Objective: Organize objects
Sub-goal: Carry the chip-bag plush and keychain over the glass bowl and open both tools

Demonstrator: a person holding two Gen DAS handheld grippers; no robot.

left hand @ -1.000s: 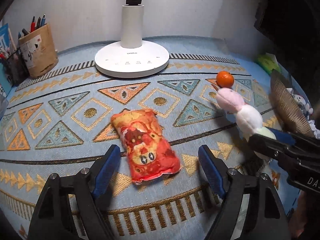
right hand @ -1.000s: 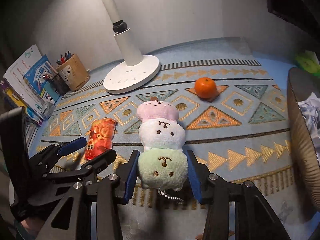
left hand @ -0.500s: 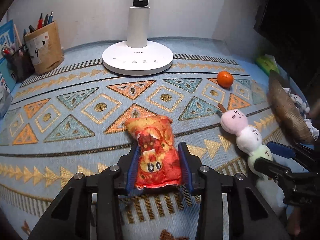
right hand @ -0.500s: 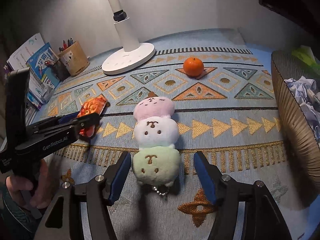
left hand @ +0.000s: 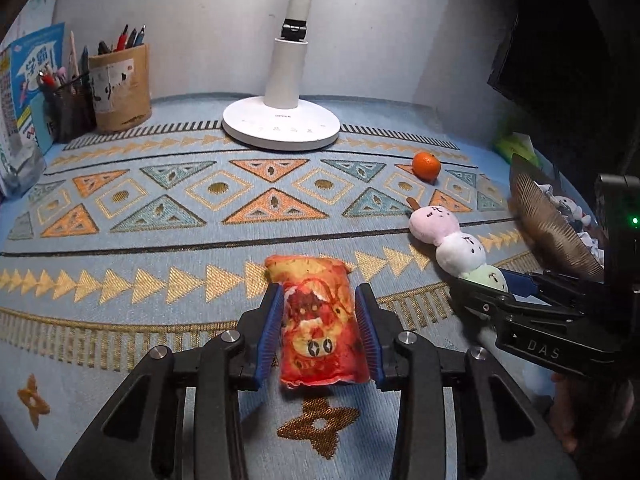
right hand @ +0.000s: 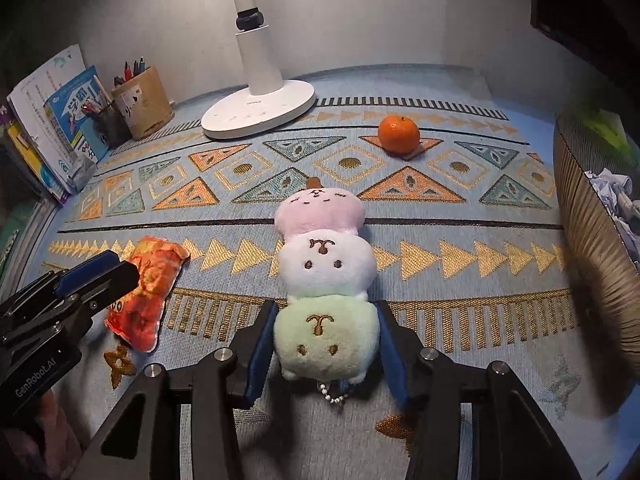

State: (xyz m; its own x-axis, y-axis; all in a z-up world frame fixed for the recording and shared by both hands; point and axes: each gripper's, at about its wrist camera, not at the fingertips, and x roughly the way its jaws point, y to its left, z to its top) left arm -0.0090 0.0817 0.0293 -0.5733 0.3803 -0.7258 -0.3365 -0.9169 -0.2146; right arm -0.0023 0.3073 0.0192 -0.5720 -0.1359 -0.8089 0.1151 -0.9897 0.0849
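My left gripper [left hand: 320, 320] is shut on a red and orange snack packet [left hand: 320, 320] and holds it near the front of the patterned blue cloth; the packet also shows in the right wrist view [right hand: 146, 288]. My right gripper [right hand: 326, 340] is shut on the green end of a three-ball plush toy [right hand: 326, 264], pink, white and green, which lies on the cloth; the toy also shows in the left wrist view [left hand: 452, 236]. An orange [right hand: 399, 134] sits beyond the toy.
A white lamp base [left hand: 281, 128] stands at the back middle. A brown pen holder [left hand: 120, 88] and books [left hand: 28, 92] are at the back left. A ribbed brown basket [right hand: 592, 248] with crumpled items stands at the right edge.
My left gripper closed on the snack packet and drew it toward the front. My right gripper opened about the plush toy, then closed on its green end again.
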